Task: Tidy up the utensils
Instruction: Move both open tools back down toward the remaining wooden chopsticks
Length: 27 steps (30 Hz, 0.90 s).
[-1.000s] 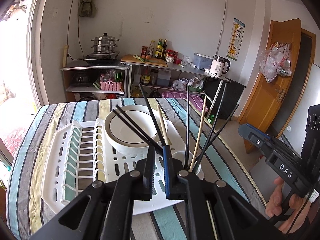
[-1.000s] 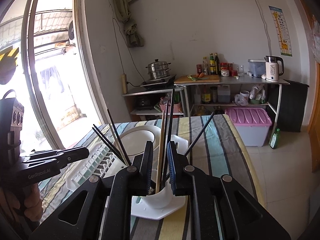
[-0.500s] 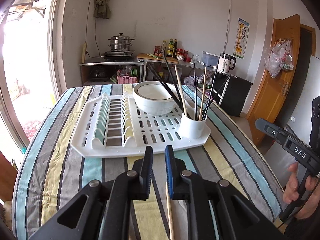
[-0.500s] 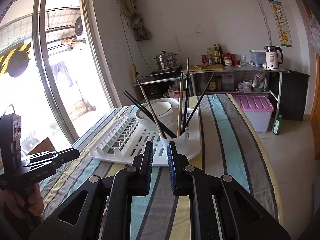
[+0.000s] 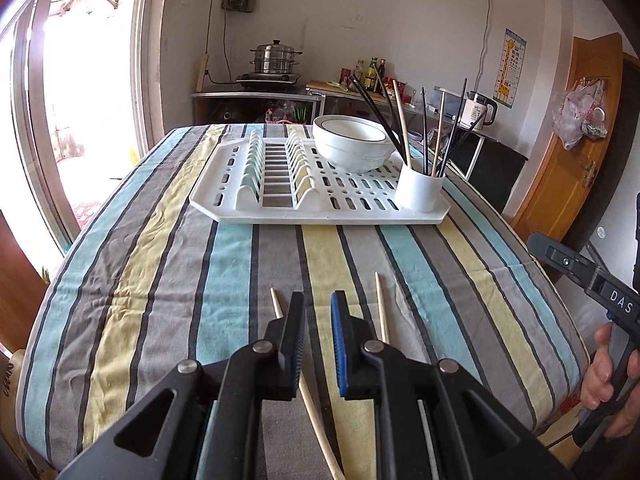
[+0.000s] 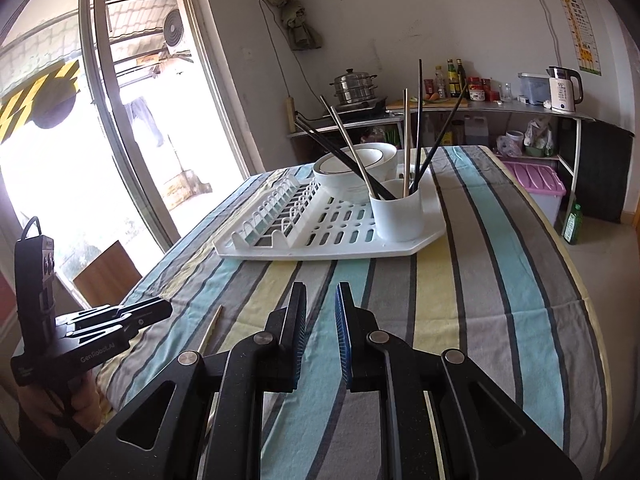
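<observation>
A white utensil cup (image 5: pixel 419 193) (image 6: pixel 397 213) with several black and wooden chopsticks stands at the near right corner of a white dish rack (image 5: pixel 280 212) (image 6: pixel 424 236). Two wooden chopsticks (image 5: pixel 382 312) (image 5: pixel 276 307) lie on the striped tablecloth near the front edge. My left gripper (image 5: pixel 317 312) hovers low over them, slightly open and empty; it also shows in the right wrist view (image 6: pixel 160 311). My right gripper (image 6: pixel 321 304) is slightly open and empty, held over the cloth in front of the rack; in the left wrist view it is at the right edge (image 5: pixel 538 242).
A white bowl (image 5: pixel 352 142) (image 6: pixel 356 168) sits in the rack behind the cup. The table (image 5: pixel 160 264) ends close below both grippers. Behind it are shelves with a steamer pot (image 5: pixel 275 56), bottles and a kettle (image 6: pixel 564 88). A window is at the left, a door (image 5: pixel 576 140) at the right.
Both grippers have pulled back from the utensil cup toward the near edge of the table. The two loose wooden chopsticks have come into view under my left gripper.
</observation>
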Each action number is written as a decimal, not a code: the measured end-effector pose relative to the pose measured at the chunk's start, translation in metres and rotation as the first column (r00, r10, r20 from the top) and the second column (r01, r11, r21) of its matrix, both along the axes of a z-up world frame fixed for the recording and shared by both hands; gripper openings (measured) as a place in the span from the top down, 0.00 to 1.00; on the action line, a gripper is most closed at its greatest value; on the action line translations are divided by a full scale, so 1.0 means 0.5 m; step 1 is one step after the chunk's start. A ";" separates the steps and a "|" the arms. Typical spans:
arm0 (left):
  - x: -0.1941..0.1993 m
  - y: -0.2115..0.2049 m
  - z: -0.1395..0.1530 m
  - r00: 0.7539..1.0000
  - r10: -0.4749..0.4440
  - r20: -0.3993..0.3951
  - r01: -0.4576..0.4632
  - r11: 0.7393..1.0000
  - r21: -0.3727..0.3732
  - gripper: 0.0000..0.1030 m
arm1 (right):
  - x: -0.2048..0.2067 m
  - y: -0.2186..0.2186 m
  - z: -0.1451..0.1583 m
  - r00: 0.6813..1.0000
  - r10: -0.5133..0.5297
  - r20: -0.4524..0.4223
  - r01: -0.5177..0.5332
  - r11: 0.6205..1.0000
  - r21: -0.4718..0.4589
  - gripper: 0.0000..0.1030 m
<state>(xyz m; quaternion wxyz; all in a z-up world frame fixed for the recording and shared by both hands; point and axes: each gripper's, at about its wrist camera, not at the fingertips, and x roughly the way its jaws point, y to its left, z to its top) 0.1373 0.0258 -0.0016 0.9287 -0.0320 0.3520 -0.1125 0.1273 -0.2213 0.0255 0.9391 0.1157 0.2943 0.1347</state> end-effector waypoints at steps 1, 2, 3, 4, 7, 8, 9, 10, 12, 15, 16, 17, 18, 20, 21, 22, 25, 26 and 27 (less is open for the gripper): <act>0.000 0.002 -0.004 1.000 0.003 -0.005 -0.003 1.000 0.002 0.86 | 0.000 0.006 -0.005 1.000 0.006 -0.007 -0.006 1.000 0.000 0.85; 0.001 0.003 -0.008 1.000 0.006 -0.010 -0.006 1.000 0.005 0.86 | 0.003 0.012 -0.008 1.000 0.012 -0.014 -0.012 1.000 0.001 0.85; 0.003 0.005 -0.011 1.000 0.008 -0.015 -0.008 1.000 0.004 0.85 | 0.005 0.018 -0.012 1.000 0.019 -0.020 -0.019 1.000 -0.001 0.86; 0.005 0.007 -0.015 1.000 0.010 -0.021 -0.010 1.000 0.003 0.83 | 0.008 0.025 -0.016 0.999 0.025 -0.027 -0.026 1.000 -0.003 0.86; 0.016 0.012 -0.031 0.999 0.025 -0.044 -0.025 1.000 0.012 0.80 | 0.020 0.043 -0.031 0.998 0.043 -0.053 -0.044 0.999 -0.006 0.85; 0.021 0.013 -0.038 0.998 0.030 -0.055 -0.029 0.999 0.017 0.80 | 0.026 0.048 -0.036 0.997 0.047 -0.065 -0.047 0.999 -0.006 0.85; 0.025 0.014 -0.043 0.997 0.033 -0.064 -0.032 0.999 0.020 0.80 | 0.032 0.055 -0.042 0.996 0.048 -0.077 -0.049 0.999 -0.008 0.85; 0.031 0.016 -0.050 0.996 0.036 -0.076 -0.034 0.999 0.021 0.80 | 0.038 0.061 -0.047 0.995 0.050 -0.089 -0.051 0.999 -0.009 0.85; 0.043 0.020 -0.063 0.994 0.044 -0.102 -0.043 0.999 0.021 0.79 | 0.054 0.073 -0.059 0.991 0.060 -0.117 -0.062 0.998 -0.010 0.85; 0.059 0.023 -0.083 0.988 0.054 -0.147 -0.052 0.999 0.013 0.80 | 0.076 0.092 -0.077 0.984 0.073 -0.160 -0.076 0.997 -0.013 0.85; 0.063 0.023 -0.088 0.986 0.051 -0.160 -0.051 0.999 0.004 0.80 | 0.084 0.099 -0.084 0.982 0.079 -0.174 -0.083 0.996 -0.013 0.86; 0.069 0.023 -0.093 0.984 0.045 -0.172 -0.047 0.999 -0.005 0.79 | 0.092 0.105 -0.090 0.978 0.082 -0.190 -0.086 0.996 -0.016 0.86; 0.073 0.022 -0.097 0.983 0.044 -0.181 -0.046 0.999 -0.010 0.79 | 0.100 0.110 -0.096 0.976 0.084 -0.201 -0.089 0.996 -0.015 0.86; 0.084 0.021 -0.101 0.981 0.048 -0.190 -0.051 0.999 -0.010 0.79 | 0.113 0.121 -0.105 0.971 0.093 -0.219 -0.098 0.995 -0.012 0.86; 0.089 0.021 -0.102 0.980 0.049 -0.194 -0.053 0.999 -0.012 0.80 | 0.119 0.126 -0.109 0.969 0.096 -0.228 -0.102 0.995 -0.015 0.86; 0.094 0.021 -0.104 0.979 0.050 -0.199 -0.054 0.998 -0.013 0.80 | 0.125 0.131 -0.113 0.967 0.097 -0.237 -0.105 0.994 -0.019 0.86; 0.111 0.019 -0.111 0.976 0.057 -0.211 -0.058 0.998 0.001 0.80 | 0.139 0.143 -0.122 0.961 0.108 -0.253 -0.117 0.993 -0.022 0.86; 0.114 0.018 -0.114 0.975 0.056 -0.214 -0.056 0.998 0.007 0.80 | 0.144 0.148 -0.125 0.959 0.110 -0.260 -0.120 0.992 -0.025 0.86; 0.117 0.016 -0.118 0.974 0.055 -0.220 -0.054 0.998 0.010 0.80 | 0.148 0.151 -0.129 0.957 0.110 -0.269 -0.123 0.992 -0.030 0.86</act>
